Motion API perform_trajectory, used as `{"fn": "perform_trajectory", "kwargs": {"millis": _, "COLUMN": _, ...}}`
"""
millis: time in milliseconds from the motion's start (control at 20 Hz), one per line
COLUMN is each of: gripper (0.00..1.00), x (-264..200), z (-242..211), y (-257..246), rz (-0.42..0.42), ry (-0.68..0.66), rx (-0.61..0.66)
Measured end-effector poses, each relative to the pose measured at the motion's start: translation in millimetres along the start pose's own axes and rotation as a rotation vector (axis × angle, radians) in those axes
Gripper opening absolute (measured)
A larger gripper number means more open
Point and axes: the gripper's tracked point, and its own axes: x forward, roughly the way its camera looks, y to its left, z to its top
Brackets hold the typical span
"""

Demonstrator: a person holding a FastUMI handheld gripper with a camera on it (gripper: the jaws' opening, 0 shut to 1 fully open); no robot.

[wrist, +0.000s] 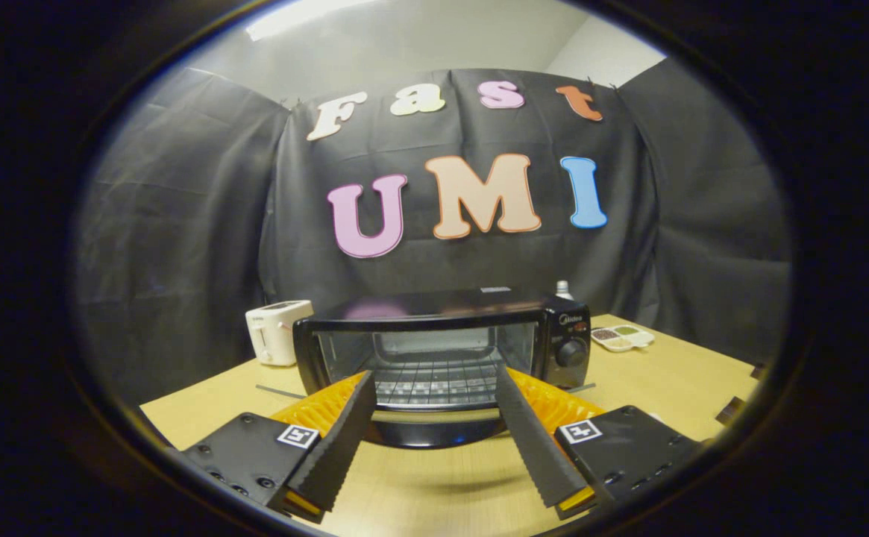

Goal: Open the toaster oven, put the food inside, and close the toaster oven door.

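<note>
A black toaster oven [434, 317] stands on the wooden table [673, 380], just ahead of my fingers. Its door [441, 434] appears folded down flat toward me, and the wire rack [434, 377] inside is in plain sight. The control knob [571, 353] sits on the oven's right panel. My gripper [434, 374] is open, its two fingers spread wide, their tips in front of the oven's opening above the lowered door. Nothing is held between them.
A white pop-up toaster [277, 332] stands left of the oven. A small white divided dish [622, 337] with brown and green contents lies to the oven's right. A bottle top [563, 289] pokes up behind the oven. Bare table surrounds them.
</note>
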Motion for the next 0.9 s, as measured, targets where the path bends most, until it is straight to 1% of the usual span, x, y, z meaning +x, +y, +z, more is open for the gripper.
{"fn": "perform_trajectory", "kwargs": {"millis": 250, "gripper": 1.0, "x": -20.9, "z": -29.7, "y": -2.8, "rz": -0.002, "ry": 0.08, "rx": 0.009}}
{"fn": "perform_trajectory", "kwargs": {"millis": 450, "gripper": 1.0, "x": -29.3, "z": -73.8, "y": -8.1, "rz": -0.003, "ry": 0.204, "rx": 0.008}}
{"fn": "perform_trajectory", "kwargs": {"millis": 650, "gripper": 1.0, "x": -31.6, "z": -106.9, "y": -12.8, "rz": -0.004, "ry": 0.284, "rx": 0.041}}
{"fn": "perform_trajectory", "kwargs": {"millis": 750, "gripper": 0.99, "x": -33.1, "z": -117.6, "y": -13.9, "rz": -0.004, "ry": 0.308, "rx": 0.06}}
{"fn": "perform_trajectory", "kwargs": {"millis": 900, "gripper": 0.97, "x": -34.0, "z": -115.6, "y": -15.3, "rz": -0.007, "ry": 0.289, "rx": 0.058}}
